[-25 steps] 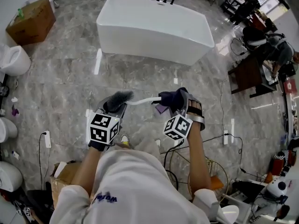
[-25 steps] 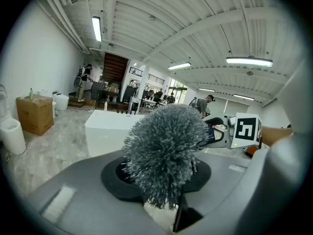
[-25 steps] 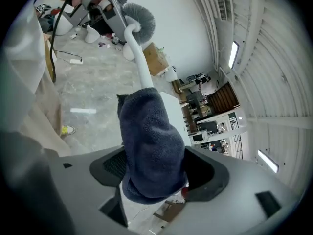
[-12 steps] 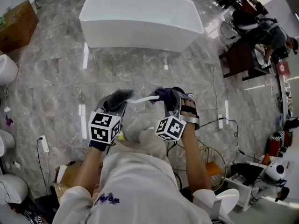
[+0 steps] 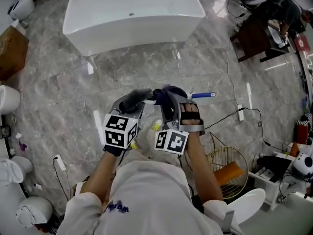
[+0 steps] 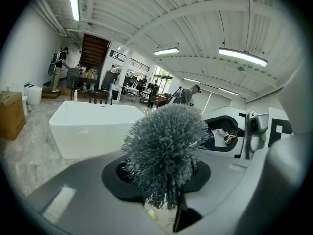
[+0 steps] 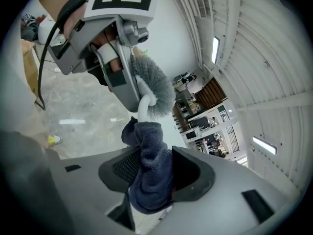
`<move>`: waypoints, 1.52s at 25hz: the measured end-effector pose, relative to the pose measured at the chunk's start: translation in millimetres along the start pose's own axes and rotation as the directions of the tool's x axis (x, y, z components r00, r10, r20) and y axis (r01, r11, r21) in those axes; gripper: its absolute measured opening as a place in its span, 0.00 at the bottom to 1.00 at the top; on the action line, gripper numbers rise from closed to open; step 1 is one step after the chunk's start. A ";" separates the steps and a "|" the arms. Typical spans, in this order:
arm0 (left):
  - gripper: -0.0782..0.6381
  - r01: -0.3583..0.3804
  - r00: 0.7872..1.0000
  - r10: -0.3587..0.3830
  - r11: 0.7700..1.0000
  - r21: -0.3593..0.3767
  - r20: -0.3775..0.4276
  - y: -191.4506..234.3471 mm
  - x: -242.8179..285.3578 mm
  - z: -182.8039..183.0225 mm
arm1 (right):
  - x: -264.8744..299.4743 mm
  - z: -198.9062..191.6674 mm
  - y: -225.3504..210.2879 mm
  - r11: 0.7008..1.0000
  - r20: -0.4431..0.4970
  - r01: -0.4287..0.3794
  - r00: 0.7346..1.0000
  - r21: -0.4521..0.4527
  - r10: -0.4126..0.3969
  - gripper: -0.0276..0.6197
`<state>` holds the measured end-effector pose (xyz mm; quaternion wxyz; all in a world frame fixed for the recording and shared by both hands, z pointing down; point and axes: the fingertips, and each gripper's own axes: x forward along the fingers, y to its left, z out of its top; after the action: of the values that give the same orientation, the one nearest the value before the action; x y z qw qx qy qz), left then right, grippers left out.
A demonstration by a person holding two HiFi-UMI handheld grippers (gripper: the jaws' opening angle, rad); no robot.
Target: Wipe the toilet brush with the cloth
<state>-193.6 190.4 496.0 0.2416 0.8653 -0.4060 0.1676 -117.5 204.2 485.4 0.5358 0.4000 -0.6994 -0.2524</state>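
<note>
We hold both grippers on the near side of the white bathtub (image 5: 132, 13), well apart from it. Our left gripper (image 5: 131, 103) has its fingers clenched on the toilet brush (image 6: 164, 146), whose grey bristles bulge out between them. Our right gripper (image 5: 168, 101) has its fingers closing on the dark blue cloth (image 7: 149, 170), which is bunched between them and meets the brush's white neck just beside the bristles.

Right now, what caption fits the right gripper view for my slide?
Right tongs closing on the blue cloth, bunched over the white handle of the toilet brush.
</note>
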 end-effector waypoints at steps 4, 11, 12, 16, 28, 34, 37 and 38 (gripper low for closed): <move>0.30 -0.005 1.000 0.005 1.000 0.015 -0.002 -4.5 57.1 39.8 | 24.2 -34.2 -42.4 0.998 -0.020 -0.042 0.999 0.044 0.043 0.63; 0.30 0.010 1.000 -0.011 0.996 0.088 0.018 -42.0 125.2 110.3 | 75.4 -114.3 -119.2 0.999 -0.109 0.047 0.993 -0.011 -0.048 0.63; 0.30 0.007 1.000 -0.009 0.994 0.106 0.017 -48.1 132.6 116.5 | 81.7 -123.9 -125.9 0.997 -0.127 0.066 0.989 -0.037 -0.071 0.51; 0.30 -0.003 1.000 0.004 0.990 0.143 -0.006 -58.8 161.8 129.2 | 94.9 -147.0 -152.4 0.992 -0.142 0.125 0.982 0.013 -0.122 0.27; 0.30 0.110 0.993 -0.104 0.985 0.130 -0.053 -35.1 285.4 184.5 | 182.0 -258.3 -225.9 0.986 -0.304 0.167 0.941 0.029 -0.150 0.24; 0.31 0.257 0.966 -0.254 0.955 0.150 -0.037 -23.3 361.7 250.9 | 217.8 -311.4 -304.7 0.977 -0.397 0.211 0.898 0.014 -0.188 0.24; 0.31 0.304 0.952 -0.304 0.937 0.173 -0.031 -14.4 391.6 282.3 | 236.7 -317.7 -337.0 0.975 -0.422 0.223 0.882 -0.021 -0.211 0.23; 0.31 0.317 0.948 -0.316 0.932 0.178 -0.032 -10.1 401.5 291.5 | 243.5 -319.8 -346.8 0.973 -0.433 0.230 0.874 -0.029 -0.219 0.23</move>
<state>88.2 -215.2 447.3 0.1863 0.9374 -0.2442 0.1640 261.2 -165.4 442.9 0.6403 0.5307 -0.5144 -0.2092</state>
